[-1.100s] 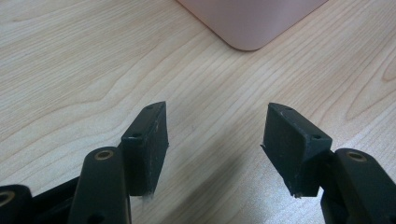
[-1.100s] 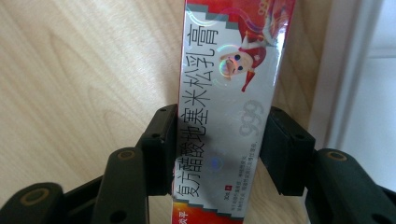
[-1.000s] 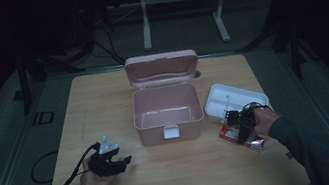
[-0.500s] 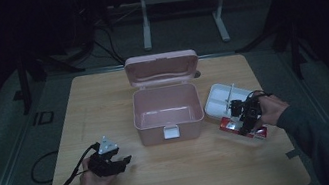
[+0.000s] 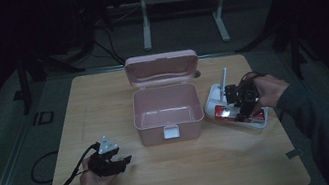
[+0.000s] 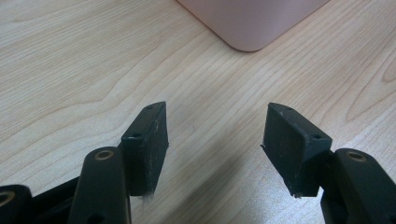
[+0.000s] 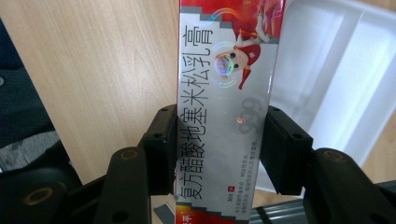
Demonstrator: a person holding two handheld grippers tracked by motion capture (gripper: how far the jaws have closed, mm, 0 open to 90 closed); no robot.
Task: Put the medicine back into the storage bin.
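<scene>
— Resting on the worktop [image 5: 180, 171] at the near left, my left gripper [image 5: 124, 161] has its jaws spread with nothing between them — bare wood in front, a corner of the pink box [image 6: 252, 21] just beyond.

— And the middle?

— That pink box [image 5: 168, 114] stands open, lid tipped back, nothing inside that I can make out.

— The right side?

— My right gripper [image 7: 217, 140] has its jaws clamped on the ointment carton [image 7: 226, 107], a long silver-and-red pack, gripped across its width near one end. It hangs above the white tray [image 5: 214, 98] at the worktop's right edge.

— What worries you?

— I judge the hold is off-centre, so the long free end could swing or slide out if I turn my wrist fast. Coming across low, that end could catch the pink wall and twist the carton loose. Dim light makes the rim hard to judge too.
</scene>
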